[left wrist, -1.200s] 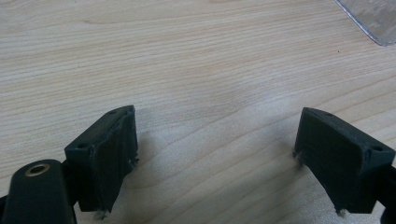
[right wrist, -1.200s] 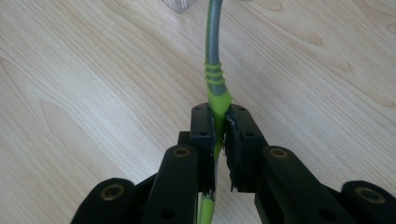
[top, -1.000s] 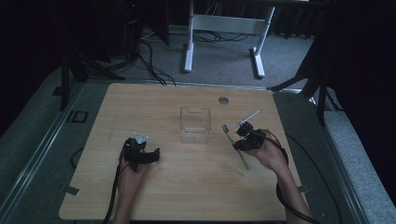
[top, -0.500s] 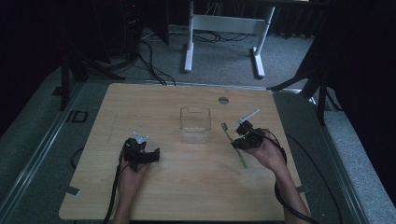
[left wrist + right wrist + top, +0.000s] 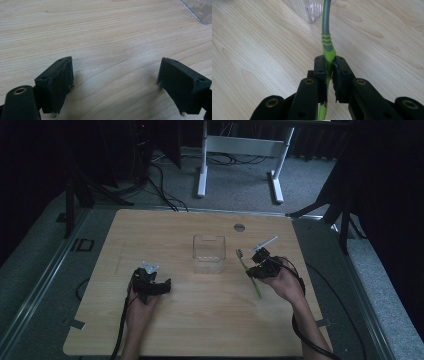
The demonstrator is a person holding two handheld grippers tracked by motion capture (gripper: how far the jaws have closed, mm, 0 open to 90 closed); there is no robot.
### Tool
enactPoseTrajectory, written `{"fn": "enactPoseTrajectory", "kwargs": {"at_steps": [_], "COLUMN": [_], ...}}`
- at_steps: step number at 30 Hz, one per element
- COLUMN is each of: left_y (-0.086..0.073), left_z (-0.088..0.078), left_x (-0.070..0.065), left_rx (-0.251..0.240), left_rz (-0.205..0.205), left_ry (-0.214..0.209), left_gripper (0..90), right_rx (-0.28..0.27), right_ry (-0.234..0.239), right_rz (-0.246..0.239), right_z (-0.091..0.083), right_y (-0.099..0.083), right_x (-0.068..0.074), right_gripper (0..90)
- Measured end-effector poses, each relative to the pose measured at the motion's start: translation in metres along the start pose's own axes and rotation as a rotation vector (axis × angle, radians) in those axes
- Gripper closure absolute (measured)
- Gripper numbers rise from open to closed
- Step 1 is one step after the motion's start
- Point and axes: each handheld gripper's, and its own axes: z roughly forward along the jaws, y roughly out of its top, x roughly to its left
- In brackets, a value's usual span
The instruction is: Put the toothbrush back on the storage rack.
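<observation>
A green and grey toothbrush (image 5: 243, 261) lies slanted at the table's right, its head near a clear plastic box (image 5: 208, 265) at the middle. My right gripper (image 5: 253, 269) is shut on the toothbrush handle; in the right gripper view the pads (image 5: 320, 67) pinch the green part and the toothbrush (image 5: 326, 37) runs forward toward the box's corner (image 5: 312, 10). At the left my left gripper (image 5: 161, 287) rests low over the wood, open. Its view has bare table between the wide-apart gripper jaws (image 5: 116, 75) and a corner of the box (image 5: 200, 10) at the top right.
A round grommet (image 5: 239, 227) sits in the wooden table (image 5: 150, 235) near its far edge. Cables trail from both grippers off the near edge. Beyond the table, a white desk frame (image 5: 240, 145) and loose cables stand on the grey floor.
</observation>
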Motion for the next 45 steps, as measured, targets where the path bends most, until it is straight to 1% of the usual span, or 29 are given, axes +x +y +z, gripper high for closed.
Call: {"fn": "enactPoseTrajectory", "kwargs": {"at_steps": [9, 19, 21, 29, 31, 45], "left_y": [0.0, 0.0, 0.0, 0.0, 0.0, 0.0], "left_z": [0.0, 0.0, 0.0, 0.0, 0.0, 0.0], "left_x": [0.0, 0.0, 0.0, 0.0, 0.0, 0.0], "left_rx": [0.002, 0.0, -0.001, -0.001, 0.0, 0.0], "left_rz": [0.002, 0.0, -0.001, -0.002, -0.001, -0.001], "left_ry": [0.0, 0.0, 0.0, 0.0, 0.0, 0.0], "left_gripper": [13.7, 13.7, 13.7, 13.7, 13.7, 13.7], "right_rx": [-0.02, -0.041, -0.053, -0.062, -0.072, -0.104], "right_ry": [0.007, 0.017, 0.02, 0.021, 0.041, 0.05], "right_rz": [0.0, 0.013, 0.015, 0.017, 0.019, 0.027], "right_z": [-0.001, -0.001, -0.002, -0.001, -0.001, -0.002], "right_y": [0.006, 0.009, 0.009, 0.01, 0.011, 0.017], "right_x": [0.002, 0.002, 0.002, 0.003, 0.003, 0.005], "right_gripper": [82.0, 82.0, 82.0, 82.0, 82.0, 82.0]}}
